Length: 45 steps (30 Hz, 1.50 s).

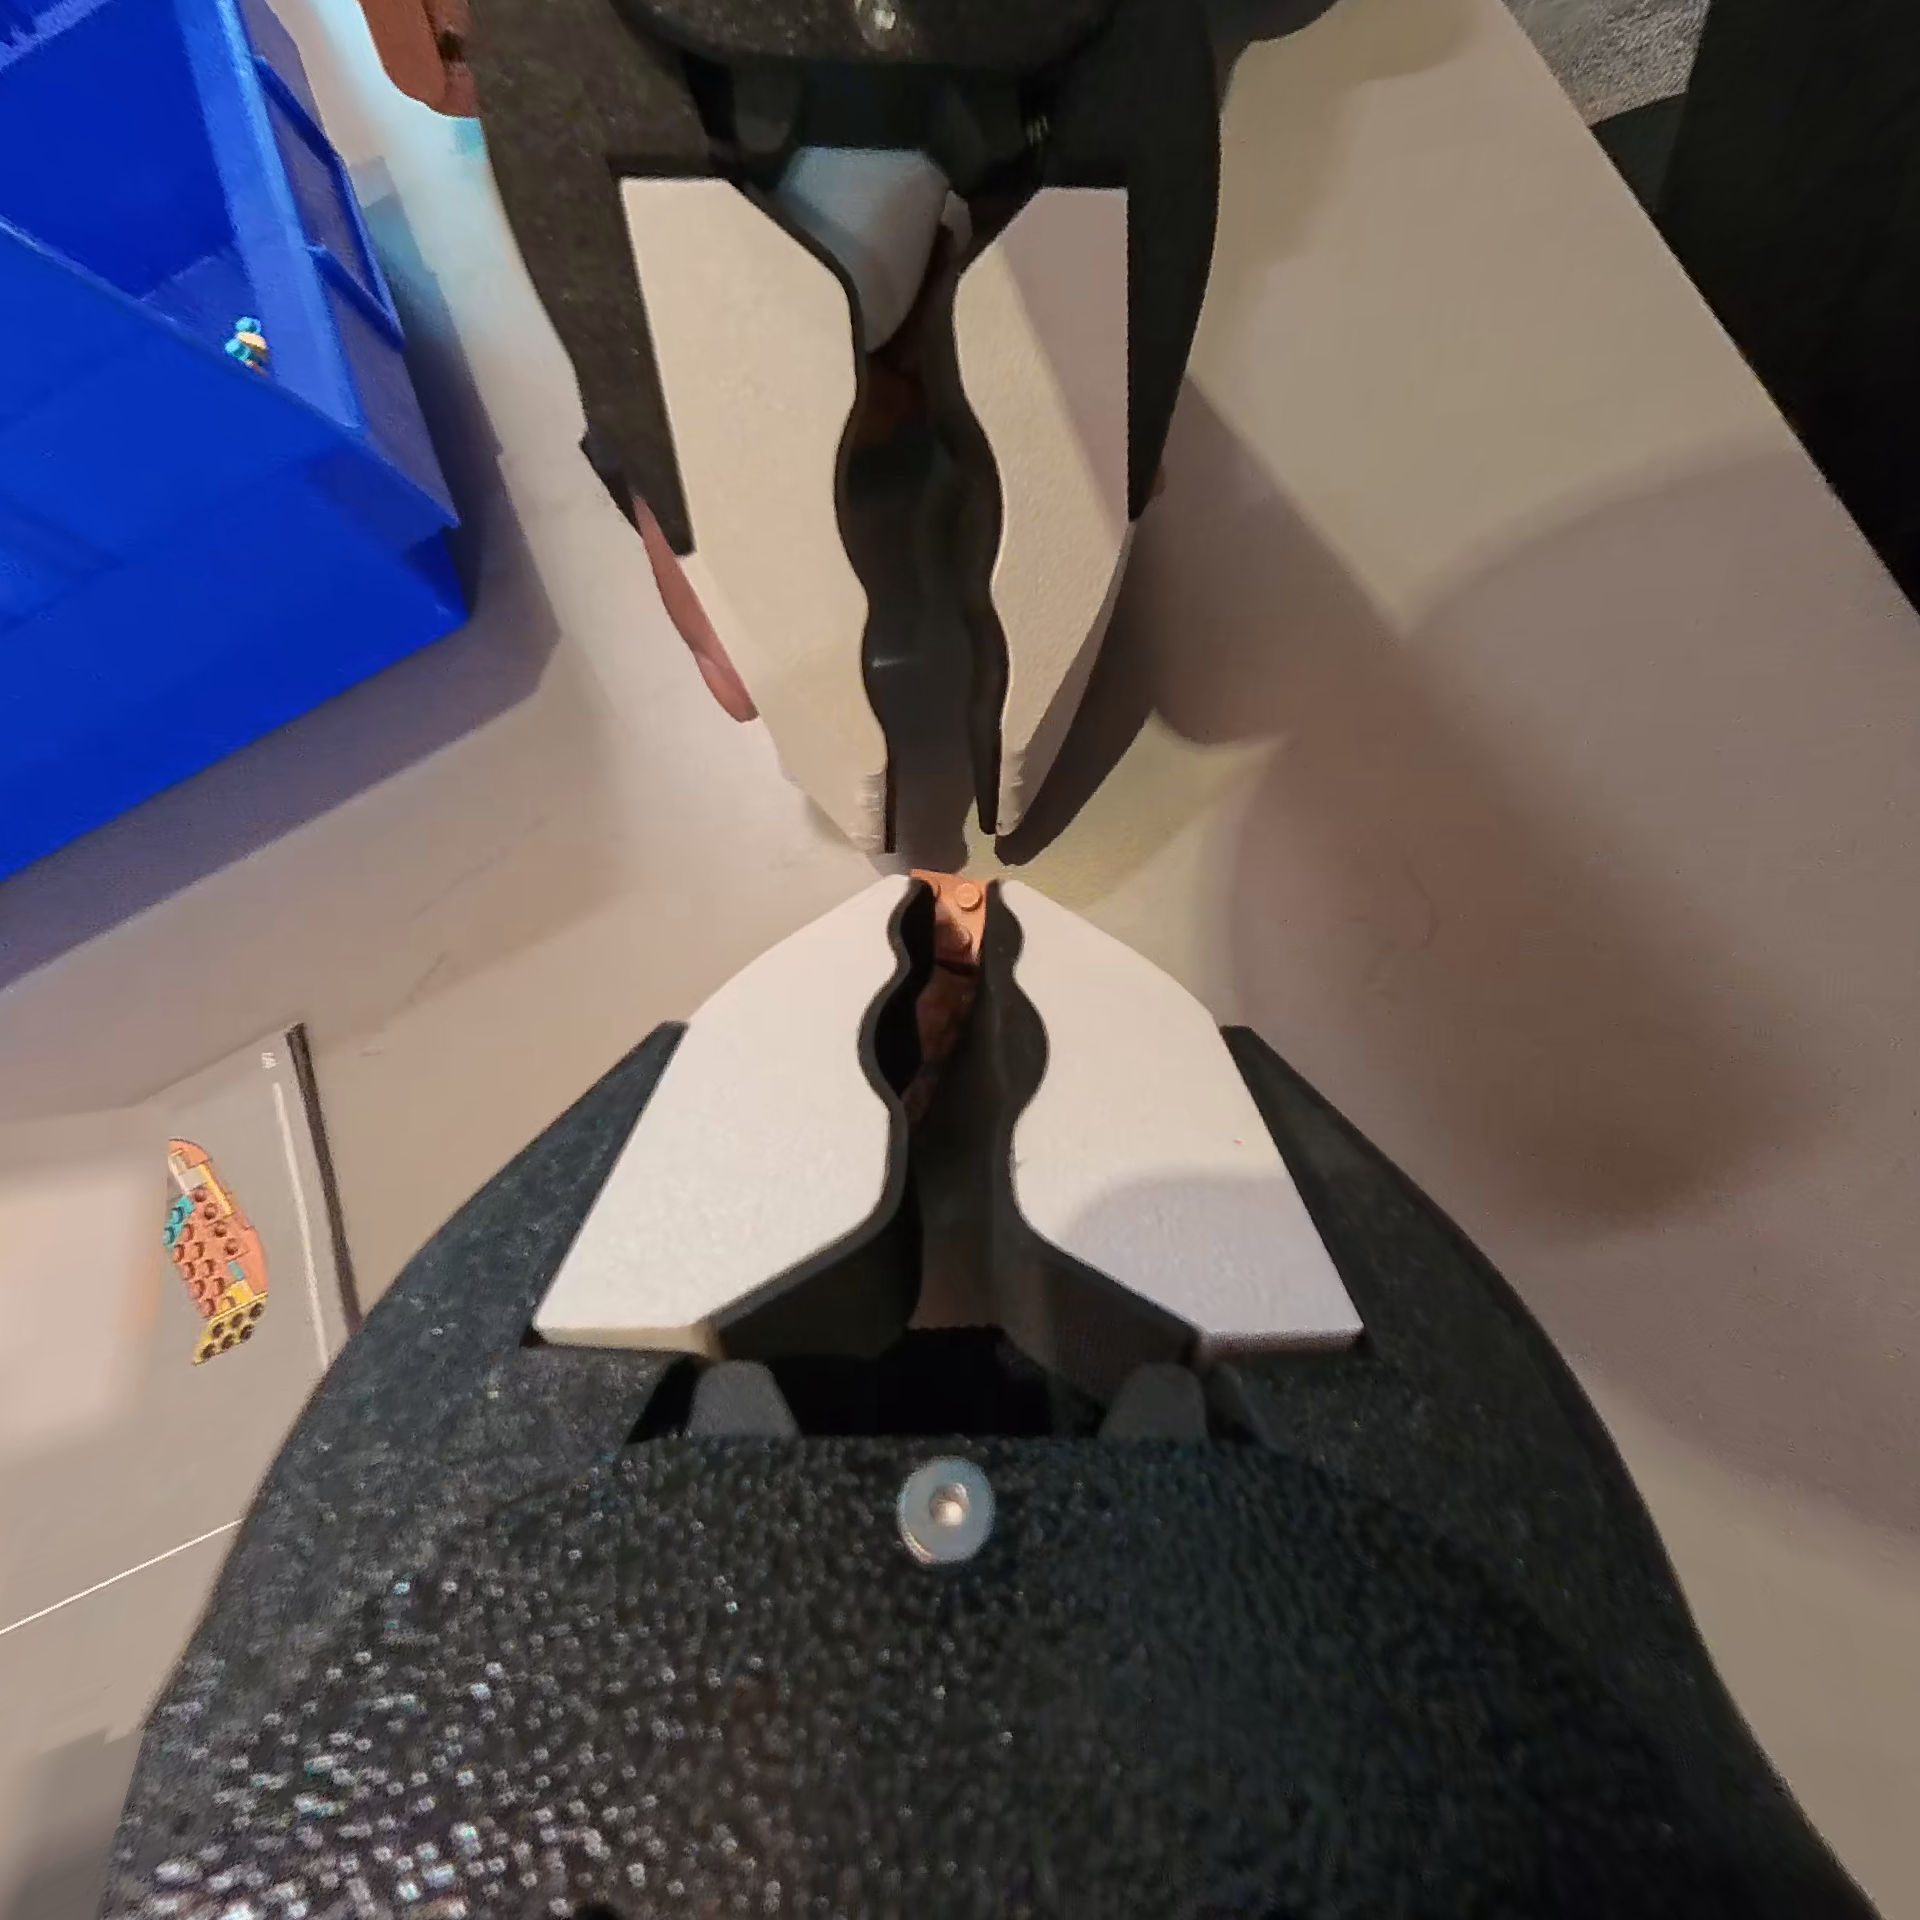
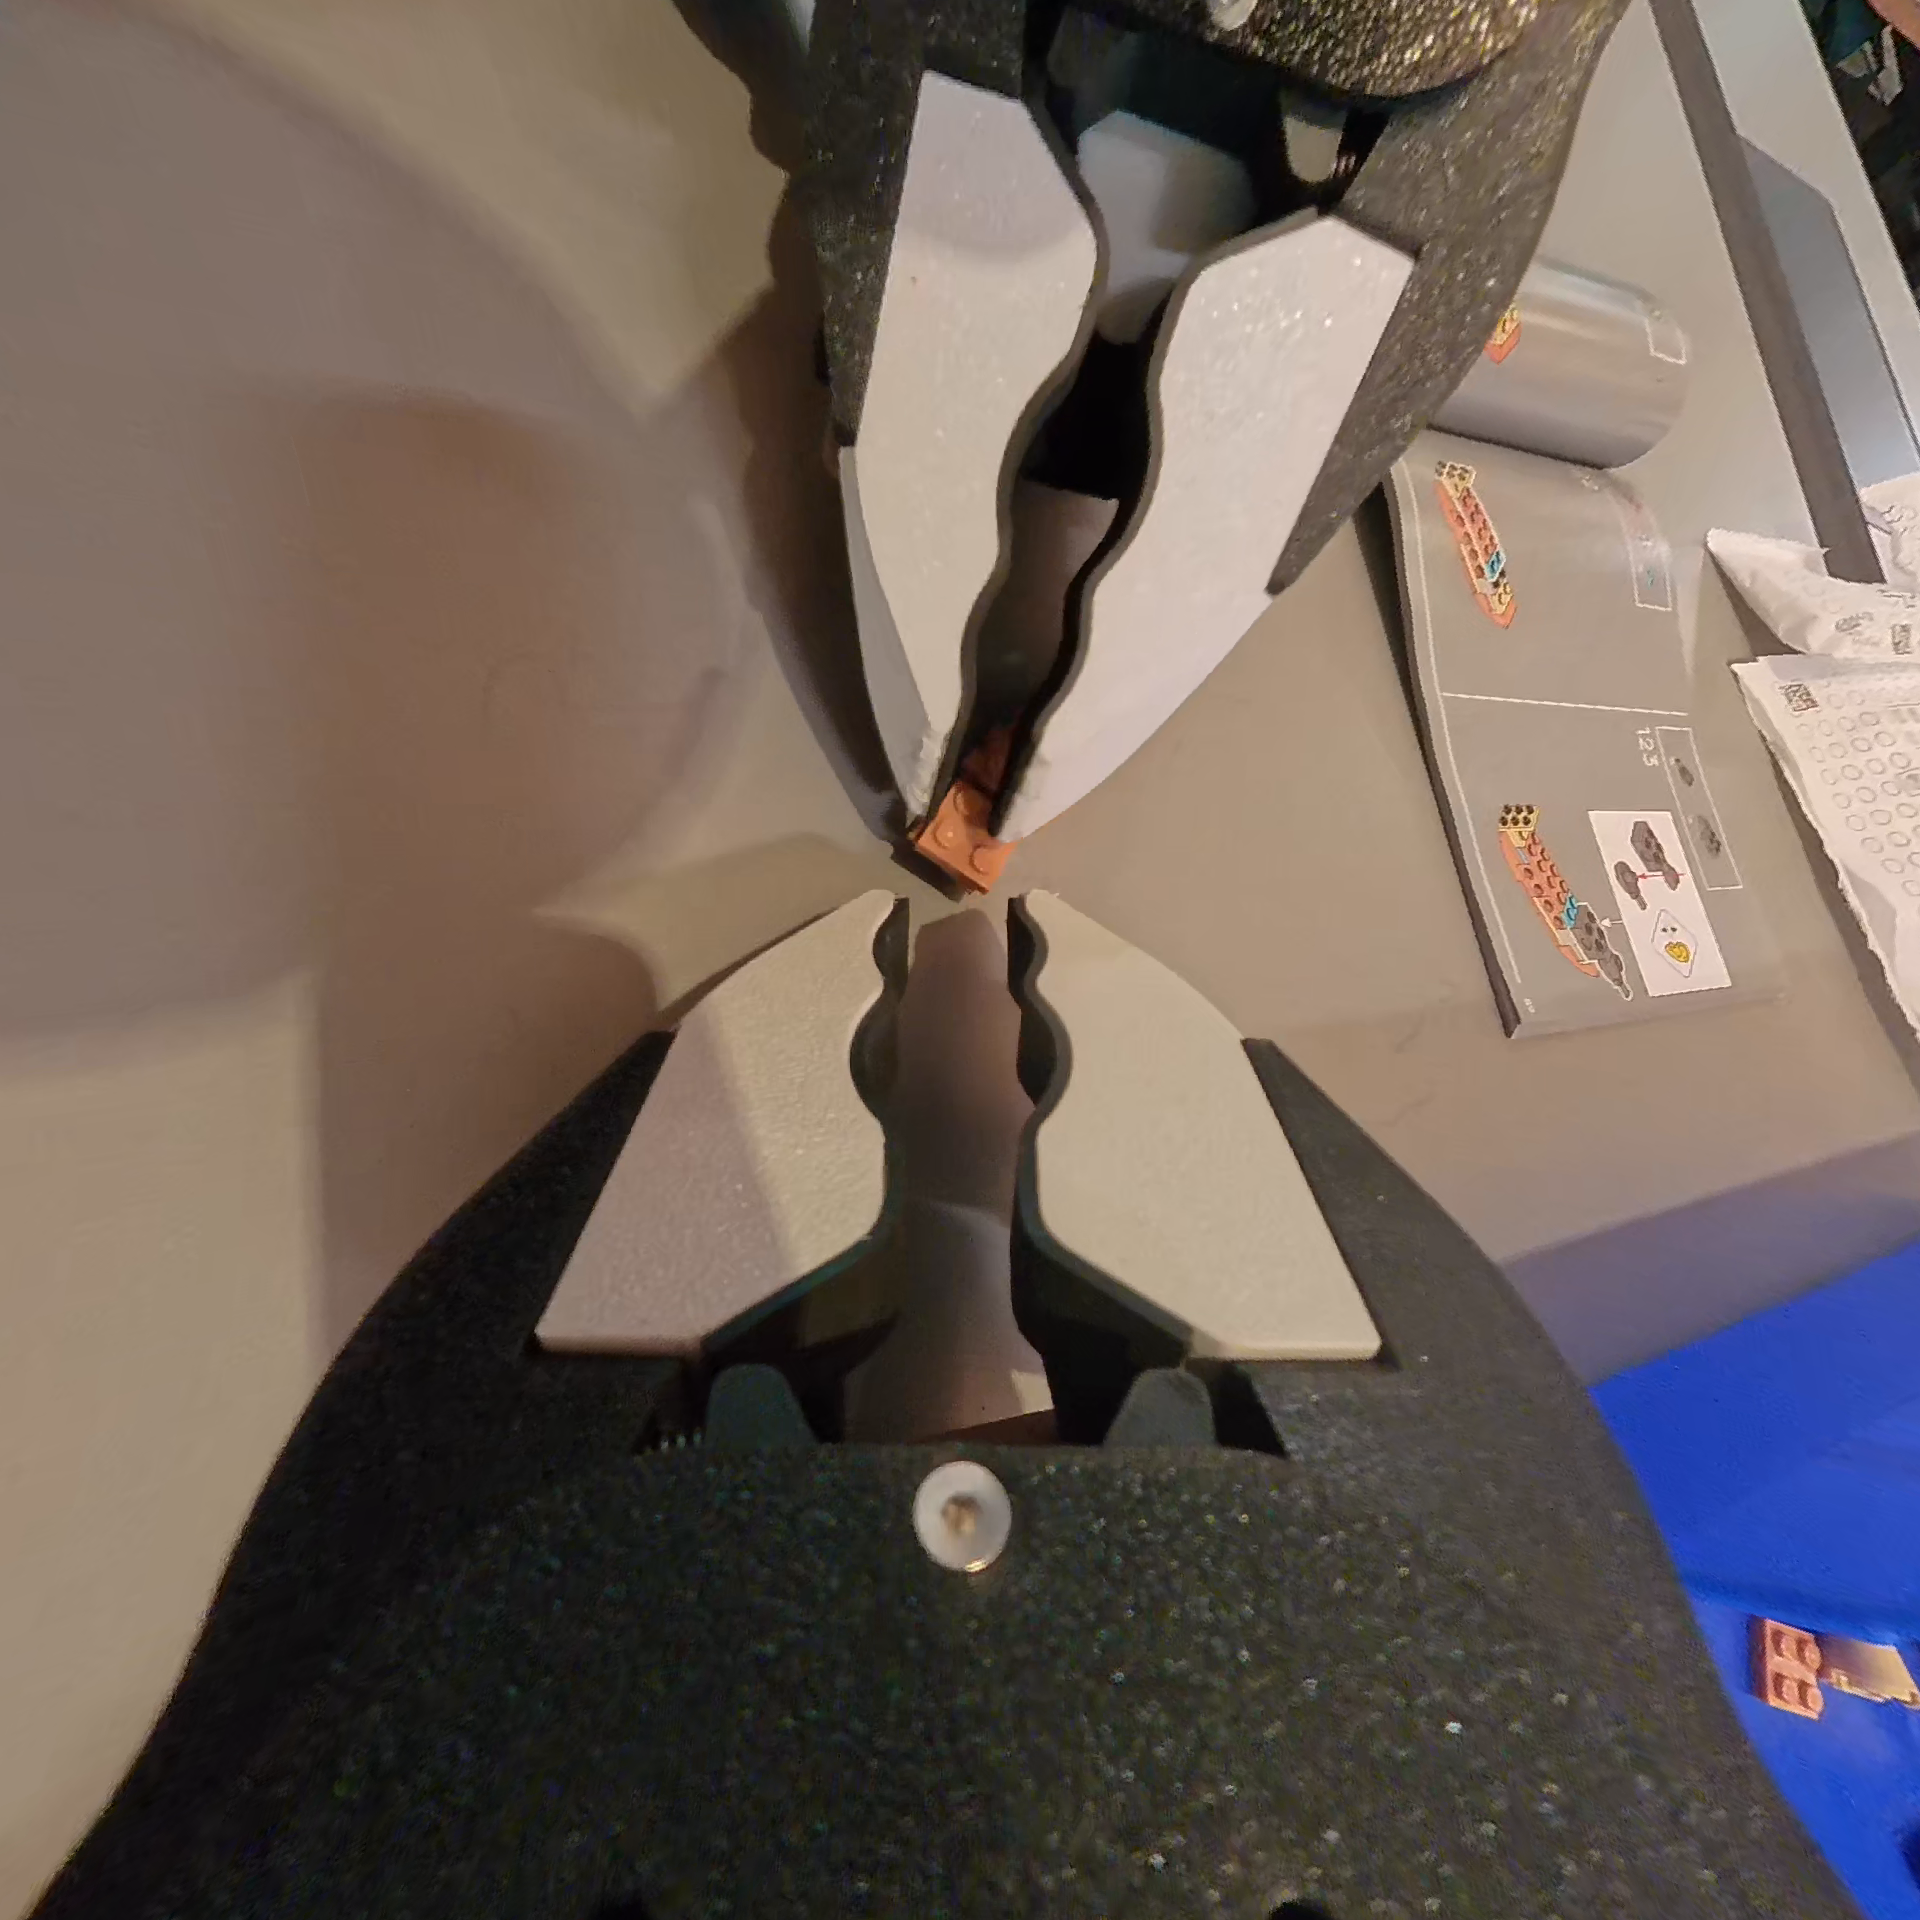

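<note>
My left gripper (image 1: pixel 948 900) is shut on a small orange-brown studded brick (image 1: pixel 964 904), whose end sticks out past the fingertips. The right wrist view shows the same brick (image 2: pixel 961 844) pinched between the left gripper's (image 2: pixel 961 821) pads, held just above the table. My right gripper (image 2: pixel 958 910) faces it tip to tip, a short way from the brick's free end. Its jaws are open and only the table's shadow shows between them. In the left wrist view the right gripper (image 1: pixel 940 831) comes in from the top and touches nothing.
A blue bin (image 1: pixel 156 468) stands on the pale table (image 1: pixel 1455 831), and it also shows in the right wrist view (image 2: pixel 1766 1507) with a brown brick (image 2: pixel 1792 1673) inside. A grey instruction booklet (image 2: pixel 1590 748) and clear plastic bags (image 2: pixel 1849 727) lie nearby.
</note>
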Each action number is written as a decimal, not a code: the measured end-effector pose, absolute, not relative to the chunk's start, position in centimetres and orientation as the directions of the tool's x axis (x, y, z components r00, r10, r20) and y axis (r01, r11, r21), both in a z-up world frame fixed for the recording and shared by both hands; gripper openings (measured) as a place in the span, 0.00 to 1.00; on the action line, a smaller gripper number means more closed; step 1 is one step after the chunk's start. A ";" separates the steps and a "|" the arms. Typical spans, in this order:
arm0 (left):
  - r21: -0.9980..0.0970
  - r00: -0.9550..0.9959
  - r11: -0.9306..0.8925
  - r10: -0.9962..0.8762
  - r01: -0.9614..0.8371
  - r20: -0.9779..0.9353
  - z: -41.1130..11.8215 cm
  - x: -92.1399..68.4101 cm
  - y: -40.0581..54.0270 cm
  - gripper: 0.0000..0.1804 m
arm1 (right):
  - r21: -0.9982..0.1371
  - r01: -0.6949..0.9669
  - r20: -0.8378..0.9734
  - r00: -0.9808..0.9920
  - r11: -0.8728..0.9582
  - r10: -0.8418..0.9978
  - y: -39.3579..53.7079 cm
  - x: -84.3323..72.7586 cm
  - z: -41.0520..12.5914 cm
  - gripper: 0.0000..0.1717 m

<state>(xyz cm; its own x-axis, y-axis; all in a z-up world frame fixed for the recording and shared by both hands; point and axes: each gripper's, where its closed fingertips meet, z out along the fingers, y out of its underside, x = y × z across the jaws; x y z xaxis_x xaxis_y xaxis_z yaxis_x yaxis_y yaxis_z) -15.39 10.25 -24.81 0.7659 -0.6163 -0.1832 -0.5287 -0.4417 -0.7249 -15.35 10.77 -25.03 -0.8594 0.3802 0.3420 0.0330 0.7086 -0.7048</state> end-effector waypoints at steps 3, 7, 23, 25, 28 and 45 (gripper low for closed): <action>-0.718 0.766 -0.444 -0.614 -0.536 -0.192 -24.7 -15.6 10.2 0.05 | -0.705 0.032 0.343 -0.859 0.709 0.379 10.8 -15.3 -25.0 0.10; -0.695 0.755 -0.449 -0.622 -0.562 -0.209 -24.8 -15.9 9.9 0.05 | -0.705 0.033 0.342 -0.859 0.708 0.381 10.8 -15.3 -25.0 0.10; -0.701 0.642 -0.348 -0.739 -0.623 -0.204 -25.2 -19.3 8.3 0.22 | -0.712 0.036 0.328 -0.866 0.701 0.378 10.6 -15.3 -25.0 0.10; -0.690 0.625 -0.353 -0.758 -0.632 -0.185 -25.7 -19.1 8.6 0.22 | -0.715 0.036 0.325 -0.867 0.698 0.378 10.6 -15.2 -25.0 0.10; -0.684 0.609 -0.368 -0.781 -0.630 -0.140 -26.1 -18.5 8.9 0.20 | -0.716 0.038 0.325 -0.866 0.697 0.381 10.6 -15.3 -25.0 0.11; -0.728 0.743 -0.476 -0.666 -0.493 -0.067 -25.8 -18.7 8.6 0.12 | -0.585 -0.294 0.631 -0.750 0.756 0.197 9.9 -14.8 -24.2 0.15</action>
